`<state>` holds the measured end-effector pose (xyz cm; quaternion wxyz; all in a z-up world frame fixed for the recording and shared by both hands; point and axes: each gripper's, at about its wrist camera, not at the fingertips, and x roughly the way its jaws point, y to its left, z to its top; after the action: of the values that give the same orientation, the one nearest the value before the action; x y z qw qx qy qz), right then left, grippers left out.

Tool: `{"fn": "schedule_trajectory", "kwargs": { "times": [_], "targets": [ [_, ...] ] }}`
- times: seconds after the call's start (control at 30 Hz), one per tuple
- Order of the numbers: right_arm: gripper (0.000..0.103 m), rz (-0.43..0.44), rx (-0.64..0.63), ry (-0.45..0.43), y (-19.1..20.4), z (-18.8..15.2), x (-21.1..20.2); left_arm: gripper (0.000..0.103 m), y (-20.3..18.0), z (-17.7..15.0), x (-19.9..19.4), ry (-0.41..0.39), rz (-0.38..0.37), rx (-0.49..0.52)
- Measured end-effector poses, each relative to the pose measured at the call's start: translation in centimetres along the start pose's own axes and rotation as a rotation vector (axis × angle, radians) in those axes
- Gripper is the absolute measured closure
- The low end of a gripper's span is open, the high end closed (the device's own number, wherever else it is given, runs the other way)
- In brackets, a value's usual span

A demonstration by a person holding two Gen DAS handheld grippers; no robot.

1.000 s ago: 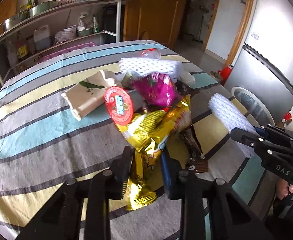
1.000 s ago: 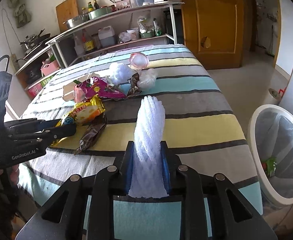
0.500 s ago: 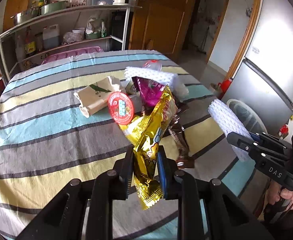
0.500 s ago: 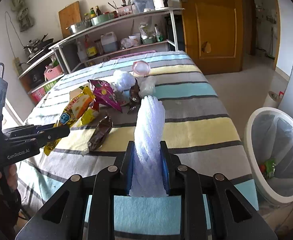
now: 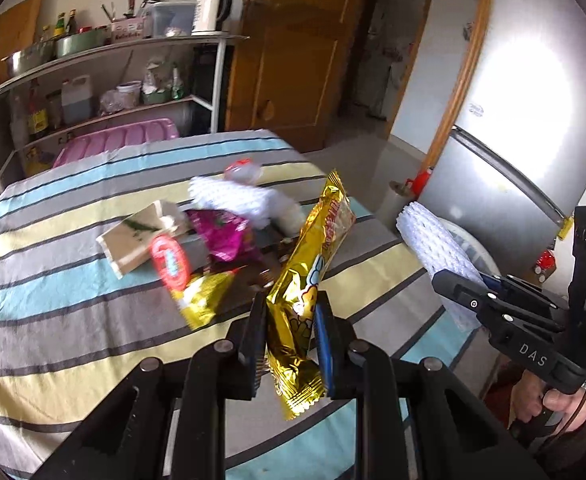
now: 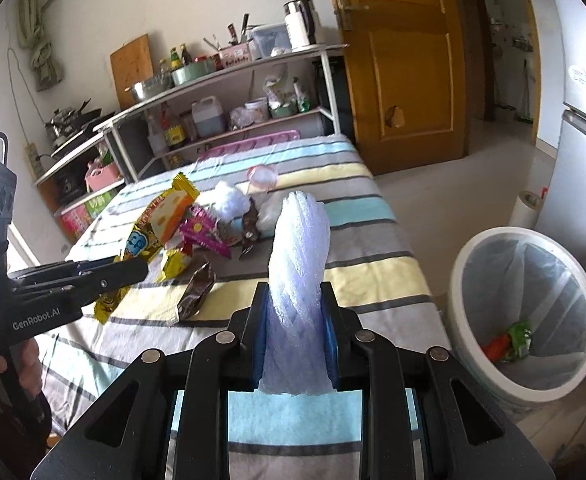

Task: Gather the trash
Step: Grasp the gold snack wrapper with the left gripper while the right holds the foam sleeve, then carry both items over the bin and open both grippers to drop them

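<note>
Wrappers first: the gold snack packet (image 5: 308, 280), which a second ago lay on the pile with the left claw (image 5: 289, 324) just closing round it, now hangs clear of the counter (image 5: 53, 288), pinched between the two pads and standing up at a slant. The right claw (image 6: 295, 320) stays clamped on the white foam net sleeve (image 6: 299, 248), carried a little higher than before, above the counter's near edge.

Left on the striped cloth I count one purple wrapper (image 5: 223, 236), one small gold packet (image 5: 203, 300), one red round lid (image 5: 169, 260), one beige carton (image 5: 133, 240), one more foam net (image 5: 229, 198), one brown wrapper (image 6: 195, 292) and one clear cup (image 6: 261, 176); the pile is blurred, so there may be others.

One white bin (image 6: 459, 280) with a clear liner stands on the floor beside the counter, with a scrap or two of red and green at the bottom. Behind are a metal shelf rack (image 6: 229, 80), a wooden door (image 6: 405, 60) and a silver fridge (image 5: 513, 152)
</note>
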<state>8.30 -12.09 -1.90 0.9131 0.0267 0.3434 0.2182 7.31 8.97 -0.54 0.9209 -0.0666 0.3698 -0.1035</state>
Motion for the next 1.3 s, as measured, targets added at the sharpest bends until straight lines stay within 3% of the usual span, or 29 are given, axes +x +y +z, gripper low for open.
{"fn": "schedule_trajectory", "kwargs": {
  "times": [0.6, 1.07, 1.3],
  "targets": [
    [0.079, -0.136, 0.142, -0.051, -8.0, 0.2, -3.9, 0.08, -8.9, 3.2, 4.5, 0.017, -0.164, 0.091],
    [0.079, -0.266, 0.255, -0.005, -15.5, -1.3, -4.3, 0.08, -16.5, 4.2, 10.4, 0.125, -0.259, 0.153],
    [0.079, -0.292, 0.284, 0.033, -18.3, -2.1, -3.5, 0.08, -19.6, 4.1, 13.0, 0.185, -0.264, 0.188]
  ]
}}
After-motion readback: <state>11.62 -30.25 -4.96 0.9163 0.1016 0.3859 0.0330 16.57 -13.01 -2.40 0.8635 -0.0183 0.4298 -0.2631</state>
